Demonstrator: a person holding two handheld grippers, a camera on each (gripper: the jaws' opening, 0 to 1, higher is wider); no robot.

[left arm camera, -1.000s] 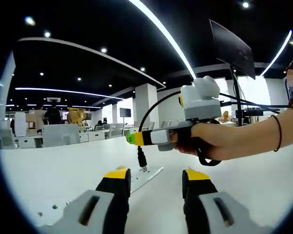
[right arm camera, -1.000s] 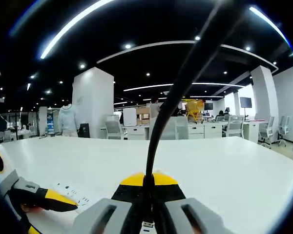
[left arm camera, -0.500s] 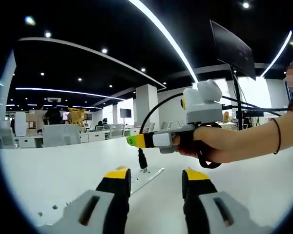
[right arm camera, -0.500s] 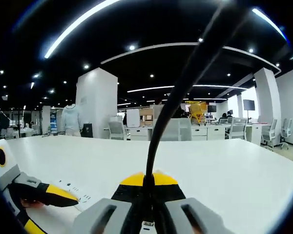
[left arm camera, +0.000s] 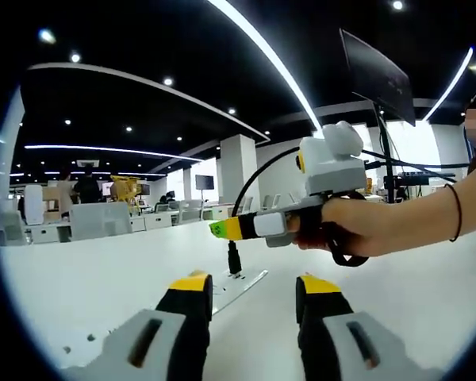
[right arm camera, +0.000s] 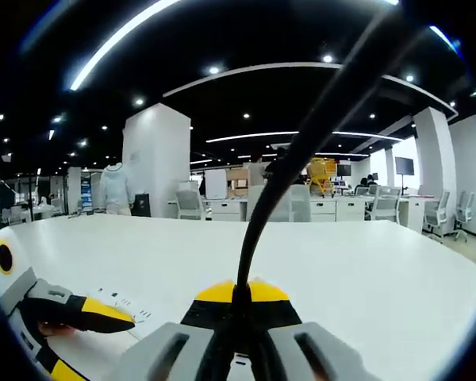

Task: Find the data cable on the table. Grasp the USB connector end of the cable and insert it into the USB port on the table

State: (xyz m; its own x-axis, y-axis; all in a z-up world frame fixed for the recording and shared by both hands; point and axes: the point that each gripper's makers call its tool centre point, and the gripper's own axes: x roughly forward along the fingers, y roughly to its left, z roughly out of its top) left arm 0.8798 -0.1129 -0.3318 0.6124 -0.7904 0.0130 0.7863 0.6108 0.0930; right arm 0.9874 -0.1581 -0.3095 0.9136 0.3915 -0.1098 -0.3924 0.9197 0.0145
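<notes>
In the left gripper view, the right gripper (left arm camera: 222, 229), carried by a hand (left arm camera: 345, 230), is clamped on the black data cable (left arm camera: 258, 173). The cable's USB connector (left arm camera: 233, 260) hangs tip-down right over the far end of the flat white port strip (left arm camera: 242, 290) on the table (left arm camera: 79, 278); whether they touch cannot be told. The left gripper (left arm camera: 254, 287) stands wide open and empty, near the strip. A monitor (left arm camera: 377, 75) rises behind the hand, with desks and a pillar (left arm camera: 236, 171) far back.

The table (left arm camera: 79, 282) looks smooth, matt white; the cable (right arm camera: 249, 238) is glossy black plastic.
</notes>
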